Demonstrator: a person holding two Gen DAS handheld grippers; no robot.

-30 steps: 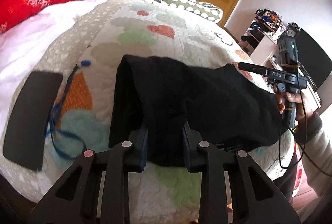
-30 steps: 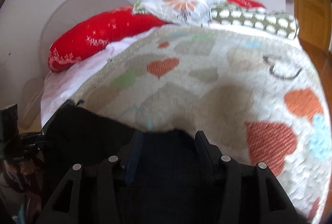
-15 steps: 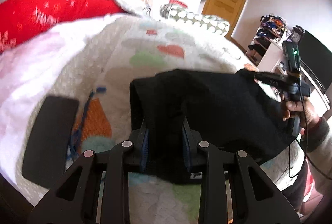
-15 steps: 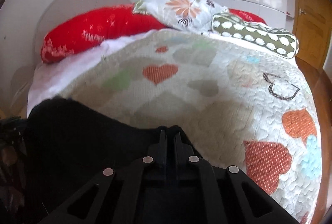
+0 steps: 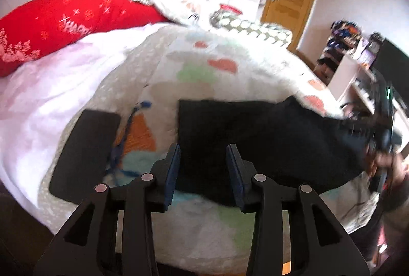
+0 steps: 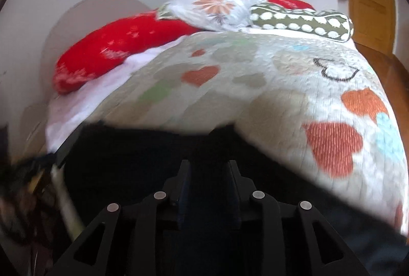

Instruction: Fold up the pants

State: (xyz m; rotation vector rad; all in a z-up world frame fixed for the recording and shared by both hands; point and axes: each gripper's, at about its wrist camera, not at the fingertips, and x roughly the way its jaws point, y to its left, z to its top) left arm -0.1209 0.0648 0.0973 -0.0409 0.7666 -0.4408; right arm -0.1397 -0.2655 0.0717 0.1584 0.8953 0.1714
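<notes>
Pants [image 5: 255,138]: black, lying folded on the near part of the bed, their left edge straight and squared; in the right wrist view the dark cloth [image 6: 143,161] fills the lower frame
Left claw [image 5: 203,168]: jaws have just been opening; they stand apart with the near left edge of the pants between them, and the blue pads do not appear to press the cloth – released
Right claw [image 6: 208,173]: jaws have just been opening after a clench; black cloth lies between and under the fingers, but motion blur and dark-on-dark hide whether the pads press it – I cannot tell
Right hand [image 5: 386,158]: seen blurred at the right edge of the left wrist view, at the far right end of the pants
Quilt [image 6: 268,87]: pale, with heart patches in orange, green and blue, covering the bed under the pants
Black pad [image 5: 84,153]: flat dark rectangle on the quilt, left of the pants and apart from them
Blue cord [image 5: 127,133]: lies between the pad and the pants
Red pillow [image 5: 71,20]: at the head of the bed, beside a floral pillow [image 6: 217,7] and a spotted green bolster [image 6: 301,20]
</notes>
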